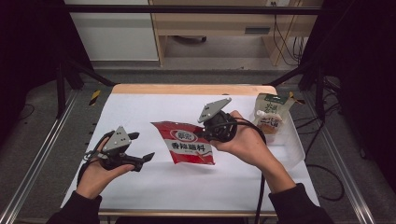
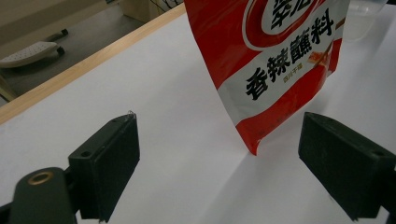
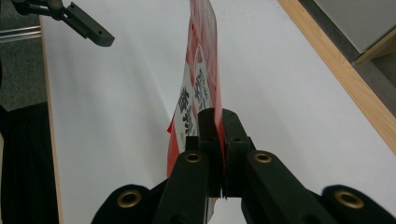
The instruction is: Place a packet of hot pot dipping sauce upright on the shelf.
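My right gripper (image 3: 218, 154) clamps red bag (image 1: 187, 142) edge mid-desk (image 1: 154, 186); my left gripper (image 2: 219, 163) jaws apart, nothing between.

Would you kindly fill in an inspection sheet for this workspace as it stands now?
Surface: white table top with a wooden far edge.
Job's things: red seasoning pouch, held up by one edge.
Clutter: clear plastic tub at the table's right, with a green-and-white spouted pouch in it.
Grippers: right gripper shut on the red seasoning pouch; left gripper open, nothing between its jaws, the pouch beyond them.
Cables: one black cable trails from the right gripper; more lie on the floor at right.
Surroundings: dark frame posts, grey floor, wooden furniture behind the table.
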`<state>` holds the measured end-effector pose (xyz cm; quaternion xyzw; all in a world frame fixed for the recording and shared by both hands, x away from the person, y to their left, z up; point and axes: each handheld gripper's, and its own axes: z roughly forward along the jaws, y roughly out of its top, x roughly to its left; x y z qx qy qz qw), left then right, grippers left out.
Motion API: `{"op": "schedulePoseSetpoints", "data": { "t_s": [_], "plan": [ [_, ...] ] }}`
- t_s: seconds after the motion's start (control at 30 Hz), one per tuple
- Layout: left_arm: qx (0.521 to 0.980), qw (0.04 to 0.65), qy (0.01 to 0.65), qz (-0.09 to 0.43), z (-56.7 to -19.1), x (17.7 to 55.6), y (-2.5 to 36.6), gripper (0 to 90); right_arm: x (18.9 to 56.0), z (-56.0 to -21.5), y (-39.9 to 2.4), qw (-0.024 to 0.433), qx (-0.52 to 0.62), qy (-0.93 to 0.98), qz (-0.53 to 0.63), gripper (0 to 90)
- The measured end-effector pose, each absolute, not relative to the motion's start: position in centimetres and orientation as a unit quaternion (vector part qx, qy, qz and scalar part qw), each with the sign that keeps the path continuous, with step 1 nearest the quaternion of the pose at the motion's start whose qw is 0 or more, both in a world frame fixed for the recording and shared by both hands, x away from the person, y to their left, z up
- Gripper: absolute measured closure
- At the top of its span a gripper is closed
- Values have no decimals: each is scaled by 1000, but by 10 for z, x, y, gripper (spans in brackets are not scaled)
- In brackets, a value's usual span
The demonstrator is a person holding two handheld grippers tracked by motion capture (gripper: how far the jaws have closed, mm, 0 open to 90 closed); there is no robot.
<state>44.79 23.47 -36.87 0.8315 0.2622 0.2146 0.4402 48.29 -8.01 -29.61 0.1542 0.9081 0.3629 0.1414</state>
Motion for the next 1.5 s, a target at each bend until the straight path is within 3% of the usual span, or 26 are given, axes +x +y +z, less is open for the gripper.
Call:
{"op": "schedulePoseSetpoints", "data": {
  "t_s": [0.53,1.03,1.17,1.5],
  "plan": [
    [835,439,249,221,-357,454,229,187,479,-289,-71,139,129,915,356,898],
    [841,448,214,214,-349,464,212,327,470,-285,-62,127,93,923,350,897],
    [842,461,198,198,-349,467,207,426,468,-284,-62,123,89,924,352,897],
    [856,454,171,177,-341,468,200,868,472,-285,-75,122,101,921,356,895]
  ]
}}
